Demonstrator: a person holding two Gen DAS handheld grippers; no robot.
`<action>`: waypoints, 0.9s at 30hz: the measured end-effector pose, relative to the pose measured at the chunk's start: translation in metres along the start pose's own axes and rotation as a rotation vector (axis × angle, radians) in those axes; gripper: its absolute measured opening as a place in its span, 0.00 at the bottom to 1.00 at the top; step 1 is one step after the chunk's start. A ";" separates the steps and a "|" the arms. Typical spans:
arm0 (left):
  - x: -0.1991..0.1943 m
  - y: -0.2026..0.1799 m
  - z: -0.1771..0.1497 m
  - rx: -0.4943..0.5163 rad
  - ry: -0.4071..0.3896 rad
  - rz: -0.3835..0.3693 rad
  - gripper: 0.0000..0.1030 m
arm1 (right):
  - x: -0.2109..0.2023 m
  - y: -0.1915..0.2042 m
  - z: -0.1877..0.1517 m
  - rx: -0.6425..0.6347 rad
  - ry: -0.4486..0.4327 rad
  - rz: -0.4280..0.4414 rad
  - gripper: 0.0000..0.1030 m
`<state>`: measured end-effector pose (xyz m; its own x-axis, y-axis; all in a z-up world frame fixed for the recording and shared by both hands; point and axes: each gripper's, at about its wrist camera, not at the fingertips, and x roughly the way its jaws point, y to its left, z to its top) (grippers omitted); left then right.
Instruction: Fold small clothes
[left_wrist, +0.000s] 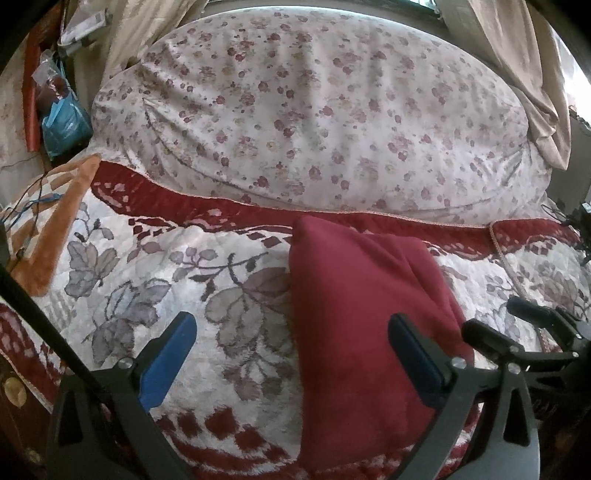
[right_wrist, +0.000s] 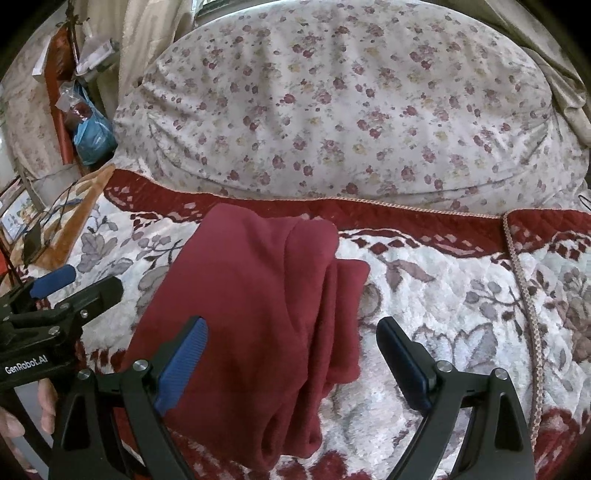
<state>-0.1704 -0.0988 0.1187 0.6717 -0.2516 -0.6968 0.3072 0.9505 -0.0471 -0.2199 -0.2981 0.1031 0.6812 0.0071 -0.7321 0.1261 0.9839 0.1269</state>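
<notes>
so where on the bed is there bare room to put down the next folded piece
Bare white leaf-patterned blanket lies right of the folded dark red fleece garment, up to the braided cord. Another free patch lies left of the garment toward the orange plush blanket. The big floral pillow fills the back.
</notes>
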 end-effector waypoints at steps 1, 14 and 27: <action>-0.001 0.001 0.000 -0.002 -0.007 0.003 1.00 | 0.000 -0.001 0.000 0.005 0.001 -0.003 0.93; -0.003 0.003 0.000 -0.001 -0.048 0.036 1.00 | 0.003 0.004 -0.003 0.005 0.011 -0.003 0.95; 0.000 0.013 0.001 -0.046 -0.049 0.054 1.00 | 0.009 0.006 -0.002 0.002 0.024 0.009 0.96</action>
<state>-0.1656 -0.0869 0.1189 0.7190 -0.2069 -0.6635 0.2388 0.9701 -0.0438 -0.2144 -0.2920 0.0962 0.6648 0.0199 -0.7468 0.1220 0.9833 0.1347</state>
